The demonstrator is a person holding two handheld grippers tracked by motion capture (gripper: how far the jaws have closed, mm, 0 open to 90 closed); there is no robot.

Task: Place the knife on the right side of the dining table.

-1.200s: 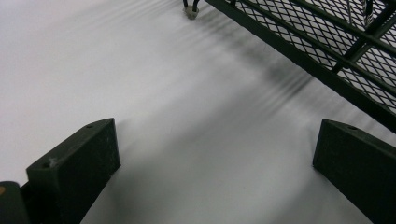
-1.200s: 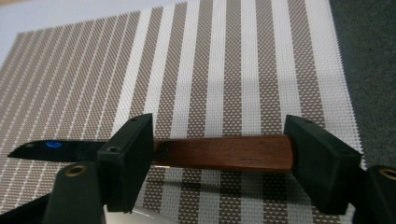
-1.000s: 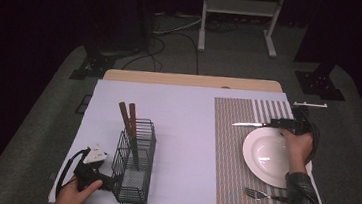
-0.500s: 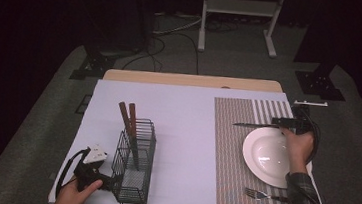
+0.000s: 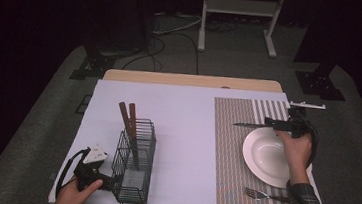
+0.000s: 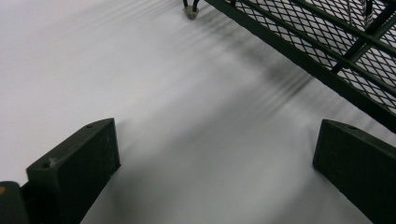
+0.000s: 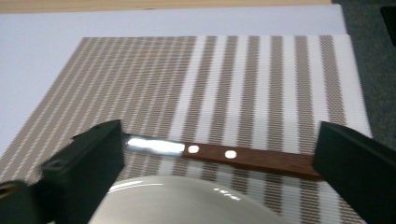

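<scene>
Right gripper [image 7: 215,154] jaws wide apart, knife [image 7: 224,156] lying on striped placemat [image 7: 261,84] beside white plate [image 7: 187,205], left gripper [image 6: 215,158] jaws wide, empty, by wire basket [image 6: 327,51]

Room around my table [image 5: 183,107] dark, almost black at left and far corners; light falls from above on the white top only. High view soft, grainy. My left tongs' view: basket [image 6: 327,51] mesh throws streaked shadows, foreground blurred. My right tongs' view: glare on knife [image 7: 219,156] blade and plate [image 7: 187,205] rim, near edge unfocused.
</scene>
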